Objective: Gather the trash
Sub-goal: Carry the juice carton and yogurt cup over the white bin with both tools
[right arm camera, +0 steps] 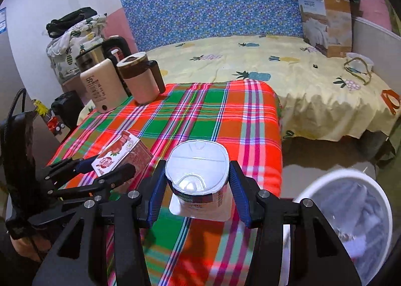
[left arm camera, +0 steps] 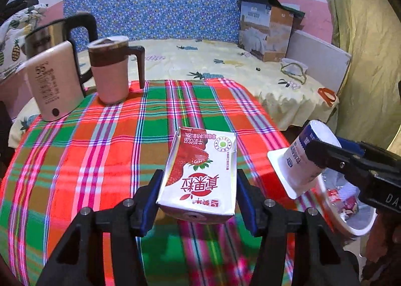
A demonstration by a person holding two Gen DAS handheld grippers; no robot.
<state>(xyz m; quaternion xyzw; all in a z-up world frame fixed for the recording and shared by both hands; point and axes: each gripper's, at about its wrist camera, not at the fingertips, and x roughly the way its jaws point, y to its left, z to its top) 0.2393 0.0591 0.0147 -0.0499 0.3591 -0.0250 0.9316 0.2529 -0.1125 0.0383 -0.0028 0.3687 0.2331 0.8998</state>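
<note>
A white strawberry milk carton (left arm camera: 200, 173) sits between the blue pads of my left gripper (left arm camera: 199, 183), which is shut on it above the plaid tablecloth (left arm camera: 112, 148). My right gripper (right arm camera: 198, 175) is shut on a white yogurt cup (right arm camera: 198, 168), held upside down with its foil rim towards the cloth. The left wrist view shows that cup (left arm camera: 300, 158) and the right gripper (left arm camera: 323, 155) at the table's right edge. In the right wrist view, the carton (right arm camera: 122, 153) and the left gripper (right arm camera: 107, 170) are on the left.
A white trash bin (right arm camera: 376, 200) with a plastic liner and wrappers stands on the floor to the right of the table. A pink kettle (left arm camera: 54, 80) and a pink mug (left arm camera: 112, 70) stand at the table's far left. A bed (right arm camera: 275, 70) lies beyond.
</note>
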